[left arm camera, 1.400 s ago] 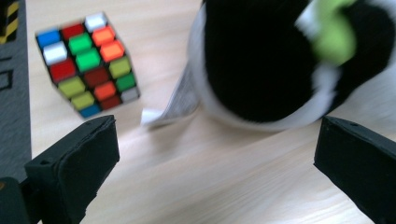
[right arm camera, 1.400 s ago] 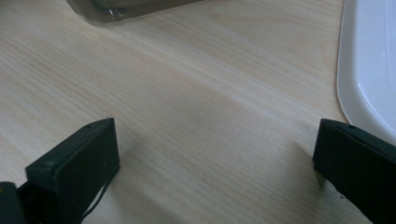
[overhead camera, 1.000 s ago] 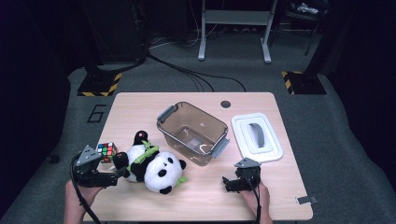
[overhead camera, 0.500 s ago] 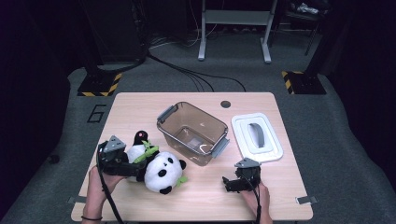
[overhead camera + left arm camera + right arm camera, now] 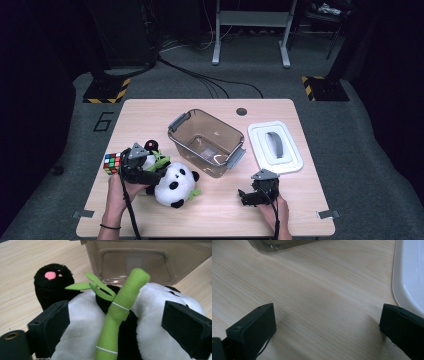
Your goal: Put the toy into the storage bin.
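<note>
One black-and-white plush panda [image 5: 172, 186] with one green felt bamboo stalk [image 5: 119, 312], lying on the light wooden table [image 5: 210, 220] near its left front. One multicoloured puzzle cube [image 5: 112, 163] just left of the panda. One clear brown plastic bin [image 5: 206, 142] at table centre, one white lid [image 5: 275, 147] to its right. Two handheld grippers. Left gripper [image 5: 150, 175] over the panda, jaws wide and just closing in; panda's body and bamboo between the black fingers [image 5: 50, 326], pads beside the plush, contact unclear. Right gripper [image 5: 245, 196] near the table's front edge, jaws spread wide over bare wood, holding nothing.
</note>
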{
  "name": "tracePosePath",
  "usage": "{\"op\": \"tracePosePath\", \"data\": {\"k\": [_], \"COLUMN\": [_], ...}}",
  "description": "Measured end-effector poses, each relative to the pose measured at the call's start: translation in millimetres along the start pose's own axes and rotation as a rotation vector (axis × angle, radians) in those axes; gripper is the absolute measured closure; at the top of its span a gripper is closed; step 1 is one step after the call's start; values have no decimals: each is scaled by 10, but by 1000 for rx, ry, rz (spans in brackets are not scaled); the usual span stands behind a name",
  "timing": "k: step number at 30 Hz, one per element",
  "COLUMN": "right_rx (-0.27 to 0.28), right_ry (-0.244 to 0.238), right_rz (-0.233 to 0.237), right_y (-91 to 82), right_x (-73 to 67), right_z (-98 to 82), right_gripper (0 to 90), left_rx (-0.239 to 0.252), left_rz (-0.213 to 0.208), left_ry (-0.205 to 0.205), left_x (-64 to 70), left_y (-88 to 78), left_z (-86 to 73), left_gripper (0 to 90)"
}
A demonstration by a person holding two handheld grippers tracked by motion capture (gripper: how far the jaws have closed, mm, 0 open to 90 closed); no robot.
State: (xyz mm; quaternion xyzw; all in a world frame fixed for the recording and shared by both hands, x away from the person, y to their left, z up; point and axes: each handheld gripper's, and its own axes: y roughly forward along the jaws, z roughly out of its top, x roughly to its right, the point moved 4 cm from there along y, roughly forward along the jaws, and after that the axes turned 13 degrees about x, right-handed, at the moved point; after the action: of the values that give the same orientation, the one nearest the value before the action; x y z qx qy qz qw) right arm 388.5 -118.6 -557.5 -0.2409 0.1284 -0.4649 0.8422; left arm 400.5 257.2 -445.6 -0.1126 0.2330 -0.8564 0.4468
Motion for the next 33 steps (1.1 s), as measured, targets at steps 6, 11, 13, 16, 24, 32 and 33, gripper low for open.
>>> {"op": "tracePosePath", "data": {"k": [6, 11, 13, 16, 24, 32, 33], "right_rx": [0, 1, 0, 4, 1, 1, 1], "right_ry": [-1, 1, 0, 19, 3, 3, 3], "right_rz": [0, 0, 0, -10, 2, -2, -2], "right_y": [0, -1, -2, 0, -3, -2, -3], "right_x": [0, -4, -3, -17, -7, -6, -7], "right_z": [0, -1, -1, 3, -1, 0, 0], "right_gripper": [0, 0, 0, 0, 2, 1, 1], "left_rx": [-16, -29, -37, -30, -70, -14, -6], "left_rz": [3, 43, 65, 88, 84, 70, 71], "left_ry": [10, -3, -18, -11, 52, 61, 56], "left_x": [5, -10, -20, -17, 70, 31, 32], "left_y": [21, 49, 74, 82, 130, 51, 45], "left_z": [18, -30, -68, -99, -130, -190, -190], "left_gripper": [152, 271, 353, 431, 655, 725, 728]}}
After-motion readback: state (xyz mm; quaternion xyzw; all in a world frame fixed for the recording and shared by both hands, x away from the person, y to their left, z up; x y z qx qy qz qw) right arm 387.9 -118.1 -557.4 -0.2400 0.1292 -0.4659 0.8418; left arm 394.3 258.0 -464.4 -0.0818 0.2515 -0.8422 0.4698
